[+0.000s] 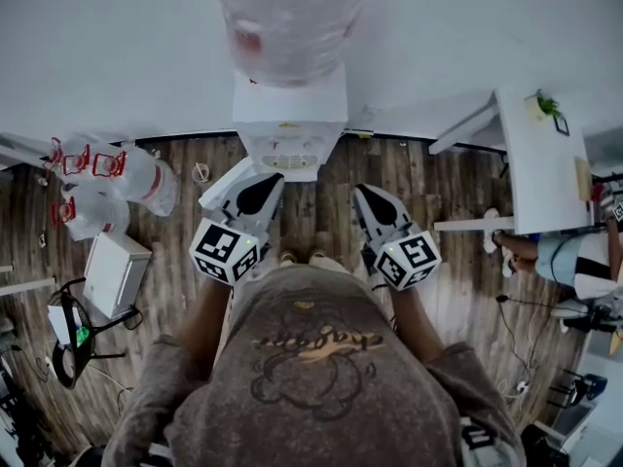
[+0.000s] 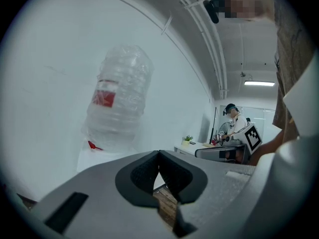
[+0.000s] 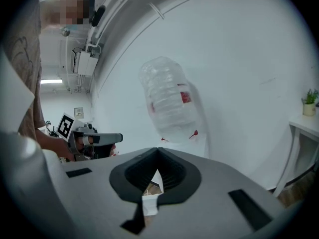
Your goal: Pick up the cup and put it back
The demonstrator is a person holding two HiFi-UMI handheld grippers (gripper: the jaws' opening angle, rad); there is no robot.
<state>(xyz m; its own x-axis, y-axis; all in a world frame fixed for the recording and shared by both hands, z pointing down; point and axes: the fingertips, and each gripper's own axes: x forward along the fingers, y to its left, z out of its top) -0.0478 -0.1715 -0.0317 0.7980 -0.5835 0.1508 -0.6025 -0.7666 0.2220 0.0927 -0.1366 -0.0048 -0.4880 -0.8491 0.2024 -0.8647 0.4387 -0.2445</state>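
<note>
The left gripper (image 2: 159, 159) and right gripper (image 3: 158, 156), both closed and empty, face the water dispenser (image 1: 290, 115); the red label (image 2: 105, 96) on its bottle (image 2: 122, 73) is unreadable.

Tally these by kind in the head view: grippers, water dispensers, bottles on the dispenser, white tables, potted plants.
Grippers, left gripper and right gripper: 2
water dispenser: 1
bottle on it: 1
white table: 1
potted plant: 1
Total: 6

An office: water dispenser (image 1: 290, 115) against a white wall (image 1: 117, 47), white desk (image 1: 540, 159), wood-plank floor (image 1: 175, 251).
</note>
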